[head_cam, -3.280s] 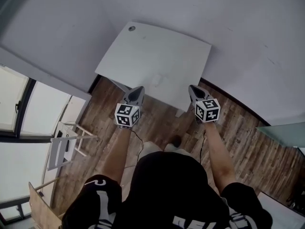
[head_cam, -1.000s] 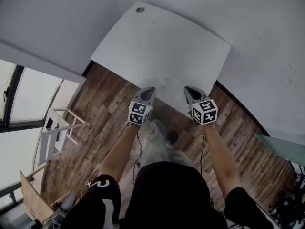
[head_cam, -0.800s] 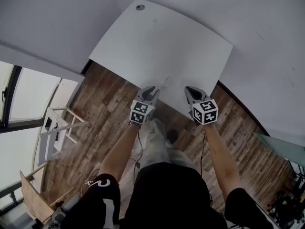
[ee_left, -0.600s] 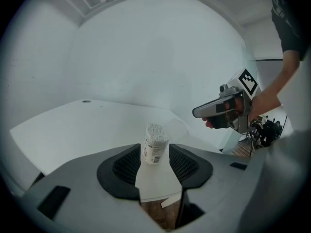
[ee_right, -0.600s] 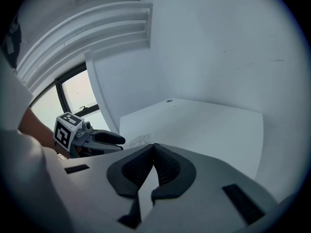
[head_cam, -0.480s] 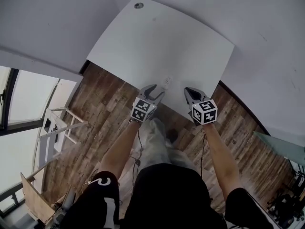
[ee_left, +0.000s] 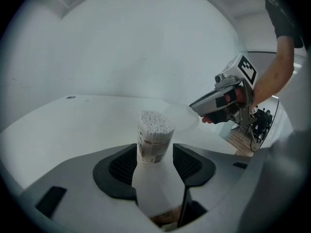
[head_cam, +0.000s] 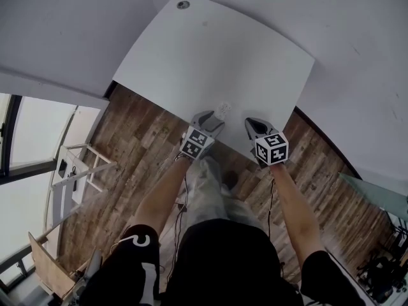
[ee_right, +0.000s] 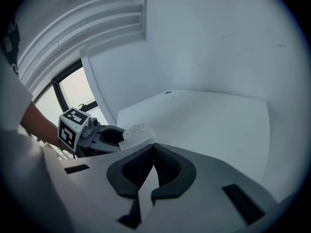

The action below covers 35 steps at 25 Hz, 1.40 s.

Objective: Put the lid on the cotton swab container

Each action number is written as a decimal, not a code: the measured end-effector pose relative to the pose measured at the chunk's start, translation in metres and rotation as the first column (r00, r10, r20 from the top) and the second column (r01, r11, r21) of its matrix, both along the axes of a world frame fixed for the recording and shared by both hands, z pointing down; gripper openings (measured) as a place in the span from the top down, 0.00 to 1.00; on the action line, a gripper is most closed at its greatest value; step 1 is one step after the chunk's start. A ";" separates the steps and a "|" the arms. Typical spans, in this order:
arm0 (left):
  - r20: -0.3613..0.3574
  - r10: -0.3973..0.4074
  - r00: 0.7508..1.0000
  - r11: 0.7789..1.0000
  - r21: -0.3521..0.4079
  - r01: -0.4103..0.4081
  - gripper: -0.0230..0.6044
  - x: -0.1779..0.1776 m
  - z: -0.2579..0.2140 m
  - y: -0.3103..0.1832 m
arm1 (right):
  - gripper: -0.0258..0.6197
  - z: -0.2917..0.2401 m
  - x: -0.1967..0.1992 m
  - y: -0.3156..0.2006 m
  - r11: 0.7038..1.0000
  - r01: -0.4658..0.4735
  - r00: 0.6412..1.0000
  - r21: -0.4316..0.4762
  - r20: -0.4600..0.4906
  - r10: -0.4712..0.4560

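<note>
An open clear container packed with white cotton swabs [ee_left: 155, 136] stands upright near the front edge of the white table [head_cam: 210, 56]. In the head view the container [head_cam: 223, 110] shows just beyond the tips of my left gripper [head_cam: 213, 121]. The left gripper [ee_left: 154, 152] is open; its jaws have just been opening, and the container stands between them, with neither pad pressing on it. A faint clear round shape, perhaps the lid [ee_left: 182, 117], lies on the table right of the container. My right gripper [ee_right: 154, 147] is shut on nothing and hovers right of the container [ee_right: 137, 128].
The table has a small round hole [head_cam: 183, 5] at its far left corner. Wooden floor [head_cam: 146, 139] lies below its front edge, and a wooden rack [head_cam: 76, 177] stands by the window at the left. White walls stand behind the table.
The left jaws went from shut to wide open. Both grippers came down toward the table's front edge, the left one closing in on the container.
</note>
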<state>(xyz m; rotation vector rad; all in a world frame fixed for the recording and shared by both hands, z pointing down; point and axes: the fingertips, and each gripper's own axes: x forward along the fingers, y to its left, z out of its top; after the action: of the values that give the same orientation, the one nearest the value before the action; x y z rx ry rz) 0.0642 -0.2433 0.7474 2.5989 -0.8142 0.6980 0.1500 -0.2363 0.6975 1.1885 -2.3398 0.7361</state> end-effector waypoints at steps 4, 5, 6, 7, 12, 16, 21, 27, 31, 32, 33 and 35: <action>0.011 0.000 1.000 1.000 0.005 0.000 0.60 0.002 0.004 -0.003 | 0.94 0.005 -0.001 -0.003 1.000 -0.002 1.000 -0.009 0.002 0.002; 0.013 -0.003 1.000 1.000 0.008 0.003 0.60 0.002 0.004 -0.004 | 0.94 0.006 -0.002 -0.004 1.000 -0.003 1.000 -0.011 0.003 0.003; 0.015 -0.006 1.000 1.000 0.012 0.006 0.60 0.002 0.004 -0.004 | 0.94 0.007 -0.002 -0.004 1.000 -0.003 1.000 -0.013 0.005 0.003; 0.017 -0.009 1.000 1.000 0.014 0.009 0.60 0.002 0.004 -0.004 | 0.94 0.009 -0.002 -0.005 1.000 -0.002 1.000 -0.016 0.006 0.002; 0.039 -0.025 0.999 1.000 0.017 0.024 0.65 0.001 0.013 -0.007 | 0.94 0.014 -0.002 -0.004 1.000 0.005 1.000 -0.030 0.008 -0.005; 0.040 -0.022 0.999 1.000 0.010 0.022 0.65 0.000 0.013 -0.005 | 0.94 0.016 -0.005 -0.004 0.999 0.013 1.000 -0.035 0.011 -0.012; 0.041 -0.015 0.999 1.000 0.015 0.014 0.65 0.001 0.012 -0.006 | 0.94 0.013 -0.012 -0.006 0.999 0.030 0.999 -0.035 0.024 -0.029; 0.040 -0.011 0.999 1.000 0.013 0.011 0.66 0.002 0.012 -0.004 | 0.94 -0.001 -0.020 -0.006 0.999 0.037 0.998 -0.009 0.050 -0.037; 0.040 -0.008 0.999 1.000 0.002 0.008 0.66 0.002 0.012 -0.003 | 0.94 -0.009 -0.027 -0.009 0.998 0.054 0.998 0.015 0.044 -0.054; 0.041 -0.007 0.999 1.000 0.002 0.007 0.66 0.002 0.012 -0.003 | 0.94 -0.011 -0.028 -0.010 0.998 0.056 0.997 0.020 0.045 -0.057; 0.040 -0.007 0.999 1.000 0.002 0.007 0.66 0.002 0.013 -0.003 | 0.94 -0.013 -0.030 -0.011 0.998 0.057 0.997 0.024 0.046 -0.058; 0.040 -0.006 0.999 1.000 0.002 0.006 0.66 0.002 0.016 -0.002 | 0.94 -0.016 -0.032 -0.014 0.998 0.056 0.997 0.037 0.048 -0.058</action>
<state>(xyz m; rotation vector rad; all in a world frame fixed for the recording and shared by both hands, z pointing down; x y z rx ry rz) 0.0663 -0.2457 0.7634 2.5905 -0.8345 0.7509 0.1179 -0.2504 0.6813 1.1258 -2.4254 0.7145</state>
